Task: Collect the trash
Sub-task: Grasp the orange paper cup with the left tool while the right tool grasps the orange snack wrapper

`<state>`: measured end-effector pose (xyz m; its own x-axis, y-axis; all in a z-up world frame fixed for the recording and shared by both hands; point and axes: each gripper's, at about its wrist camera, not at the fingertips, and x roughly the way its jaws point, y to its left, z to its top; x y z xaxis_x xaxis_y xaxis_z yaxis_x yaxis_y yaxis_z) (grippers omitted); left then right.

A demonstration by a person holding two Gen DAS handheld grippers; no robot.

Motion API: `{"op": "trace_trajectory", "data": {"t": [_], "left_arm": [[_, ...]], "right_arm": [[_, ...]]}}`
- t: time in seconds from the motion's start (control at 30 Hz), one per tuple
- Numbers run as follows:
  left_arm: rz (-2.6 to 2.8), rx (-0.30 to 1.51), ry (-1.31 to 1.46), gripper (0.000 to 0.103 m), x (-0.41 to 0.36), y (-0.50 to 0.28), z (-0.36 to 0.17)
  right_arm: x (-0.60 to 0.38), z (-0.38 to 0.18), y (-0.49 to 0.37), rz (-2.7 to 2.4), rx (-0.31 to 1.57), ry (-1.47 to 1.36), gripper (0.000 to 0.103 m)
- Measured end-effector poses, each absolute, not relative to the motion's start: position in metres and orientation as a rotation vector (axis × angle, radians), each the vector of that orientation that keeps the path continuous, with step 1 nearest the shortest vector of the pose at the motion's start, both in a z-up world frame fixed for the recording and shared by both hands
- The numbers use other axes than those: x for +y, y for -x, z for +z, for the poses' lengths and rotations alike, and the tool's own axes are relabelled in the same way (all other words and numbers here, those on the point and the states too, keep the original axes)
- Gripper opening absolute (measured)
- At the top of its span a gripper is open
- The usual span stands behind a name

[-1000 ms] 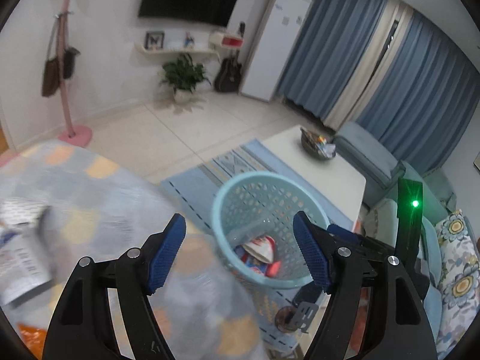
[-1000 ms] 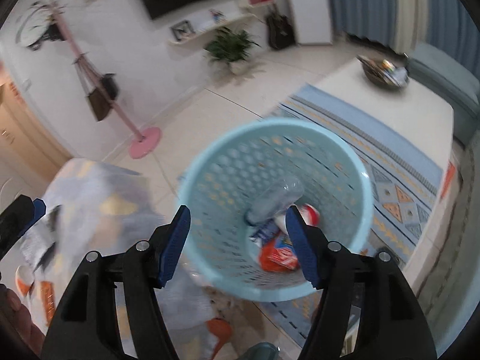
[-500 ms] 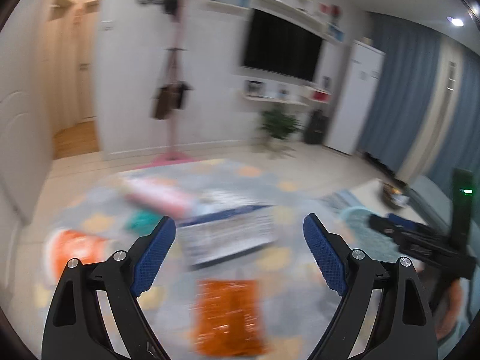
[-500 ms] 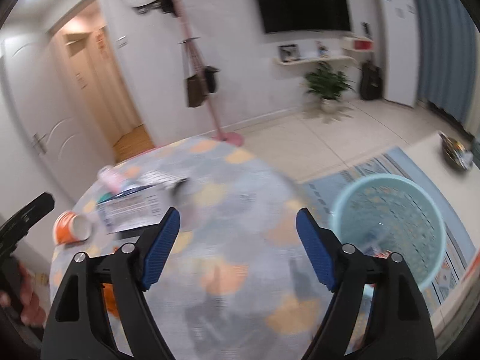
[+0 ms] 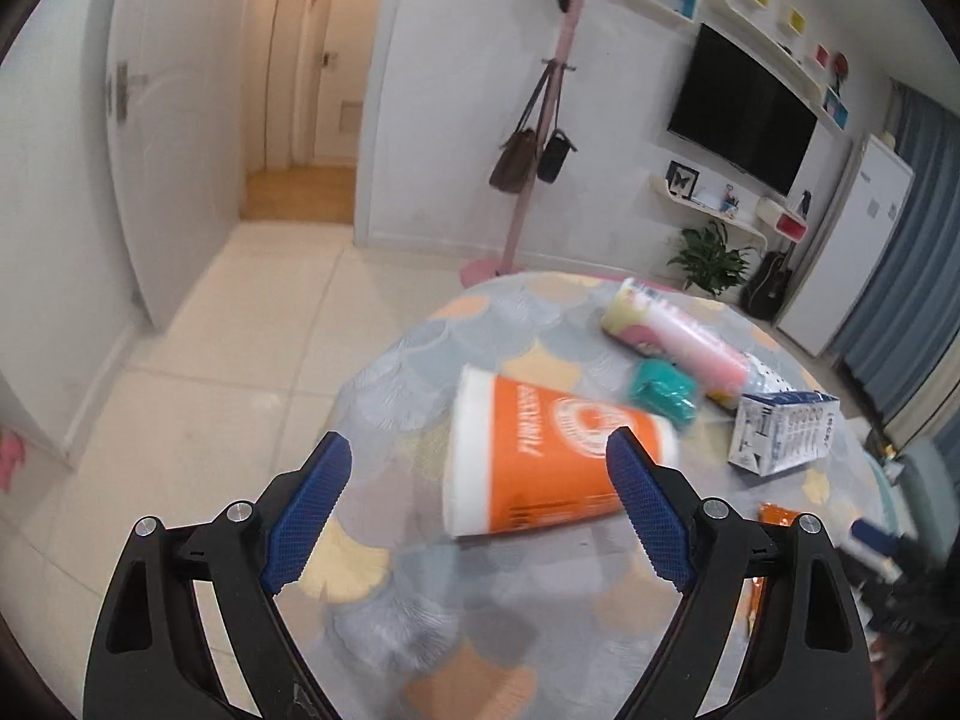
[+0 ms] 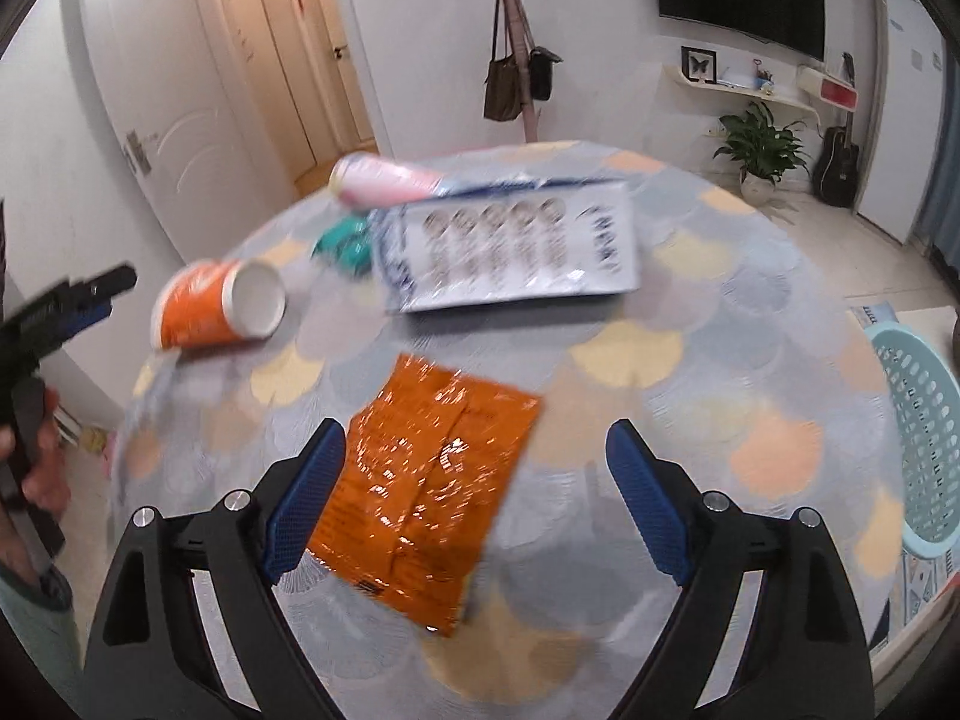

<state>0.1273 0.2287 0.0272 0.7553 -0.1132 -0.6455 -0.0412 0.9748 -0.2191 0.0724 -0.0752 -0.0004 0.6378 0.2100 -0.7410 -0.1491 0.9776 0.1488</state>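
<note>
An orange paper cup (image 5: pixel 540 462) lies on its side on the round table (image 5: pixel 480 600); my left gripper (image 5: pixel 480 510) is open just short of it, the cup between the finger lines. The cup also shows in the right wrist view (image 6: pixel 216 306). My right gripper (image 6: pixel 474 498) is open above an orange foil wrapper (image 6: pixel 426 486). Beyond lie a white and blue carton (image 6: pixel 510 246), a teal wad (image 6: pixel 342 246) and a pink tube (image 6: pixel 384 180). The left gripper (image 6: pixel 66 306) shows at the left edge.
A light blue trash basket (image 6: pixel 924 438) stands on the floor past the table's right edge. A pink coat stand (image 5: pixel 540 120) with bags, a TV (image 5: pixel 744 102) and doors line the far walls. The table has a patterned cloth.
Both grippers have swung away from the trash basket back over the table. The left now faces the orange cup, the right is over the orange wrapper. Both stay open and empty.
</note>
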Motion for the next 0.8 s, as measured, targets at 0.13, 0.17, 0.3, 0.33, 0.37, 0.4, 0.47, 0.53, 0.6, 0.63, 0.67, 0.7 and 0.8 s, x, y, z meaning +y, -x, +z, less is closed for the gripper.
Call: {"op": "trace_trajectory", "data": {"t": [0.13, 0.17, 0.3, 0.33, 0.37, 0.4, 0.47, 0.53, 0.6, 0.63, 0.67, 0.7, 0.8], "left_arm": [[-0.070, 0.776, 0.285, 0.083, 0.239, -0.143, 0.008], [-0.072, 0.781, 0.289, 0.082, 0.240, -0.145, 0.005], [-0.122, 0.810, 0.342, 0.075, 0.242, -0.150, -0.011], [-0.147, 0.818, 0.360, 0.073, 0.241, -0.150, -0.014], [-0.165, 0.822, 0.376, 0.070, 0.242, -0.151, -0.017], [-0.182, 0.825, 0.392, 0.063, 0.241, -0.150, -0.017], [-0.229, 0.831, 0.418, 0.055, 0.236, -0.144, -0.018], [-0.261, 0.839, 0.415, 0.054, 0.227, -0.136, -0.018], [-0.306, 0.843, 0.411, 0.051, 0.217, -0.126, -0.017], [-0.337, 0.850, 0.406, 0.050, 0.208, -0.119, -0.016], [-0.363, 0.852, 0.400, 0.050, 0.201, -0.113, -0.015], [-0.381, 0.850, 0.397, 0.050, 0.196, -0.109, -0.015], [-0.405, 0.843, 0.369, 0.052, 0.172, -0.097, -0.015]], "right_arm": [[-0.068, -0.011, -0.072, 0.195, 0.876, -0.055, 0.084], [-0.068, -0.012, -0.072, 0.190, 0.879, -0.053, 0.084], [-0.066, -0.014, -0.073, 0.187, 0.889, -0.048, 0.084], [-0.066, -0.015, -0.074, 0.190, 0.895, -0.047, 0.084], [-0.064, -0.016, -0.075, 0.192, 0.902, -0.043, 0.084], [-0.062, -0.017, -0.075, 0.194, 0.909, -0.035, 0.084], [-0.061, -0.017, -0.074, 0.191, 0.911, -0.023, 0.084], [-0.061, -0.018, -0.075, 0.188, 0.914, -0.022, 0.084], [-0.063, -0.019, -0.076, 0.178, 0.921, -0.022, 0.084], [-0.064, -0.020, -0.076, 0.175, 0.926, -0.027, 0.084], [-0.065, -0.020, -0.077, 0.175, 0.930, -0.035, 0.084], [-0.067, -0.020, -0.077, 0.174, 0.930, -0.043, 0.084], [-0.072, -0.019, -0.074, 0.172, 0.924, -0.051, 0.084]]}}
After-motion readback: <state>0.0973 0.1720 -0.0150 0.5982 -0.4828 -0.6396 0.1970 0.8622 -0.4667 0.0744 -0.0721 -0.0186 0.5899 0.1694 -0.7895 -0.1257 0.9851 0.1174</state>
